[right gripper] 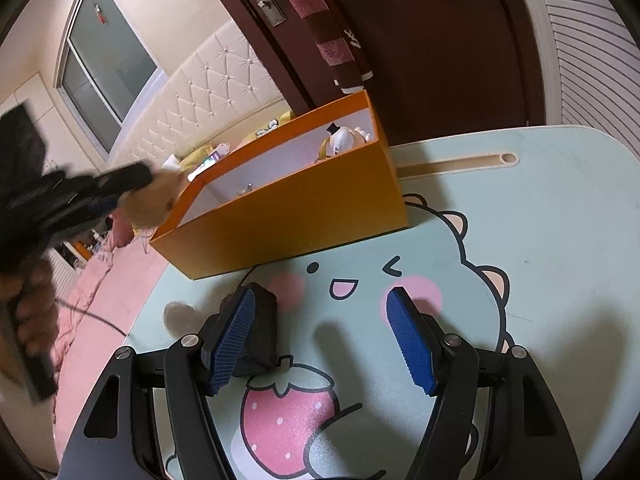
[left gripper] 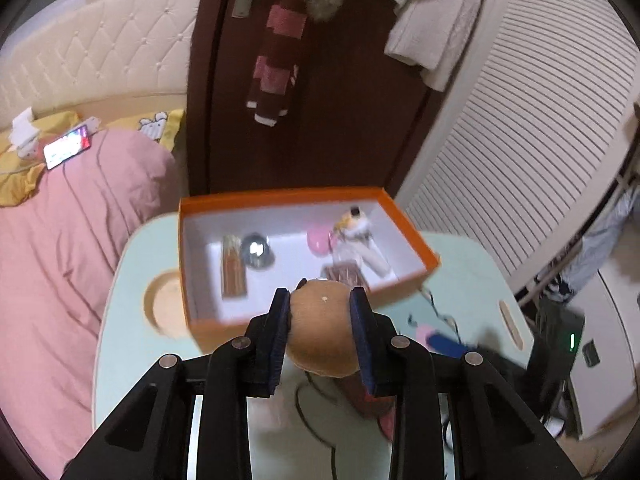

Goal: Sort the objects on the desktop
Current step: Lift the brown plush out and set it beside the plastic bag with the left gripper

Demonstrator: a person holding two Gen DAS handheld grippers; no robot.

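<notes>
Tabletop: plush toy (left gripper: 322, 328) between left tongs (left gripper: 320, 312)

Fuzzy tan plush toy (left gripper: 324, 330), matt orange cardboard box (left gripper: 408, 216), ribbed blue pads (right gripper: 234, 340)

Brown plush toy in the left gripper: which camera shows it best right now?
The left wrist view. There the brown plush toy sits sharp and centred, pinched between the left gripper pads, just short of the orange box. The right wrist view shows it only as a blurred tan blob at the box's corner.
</notes>
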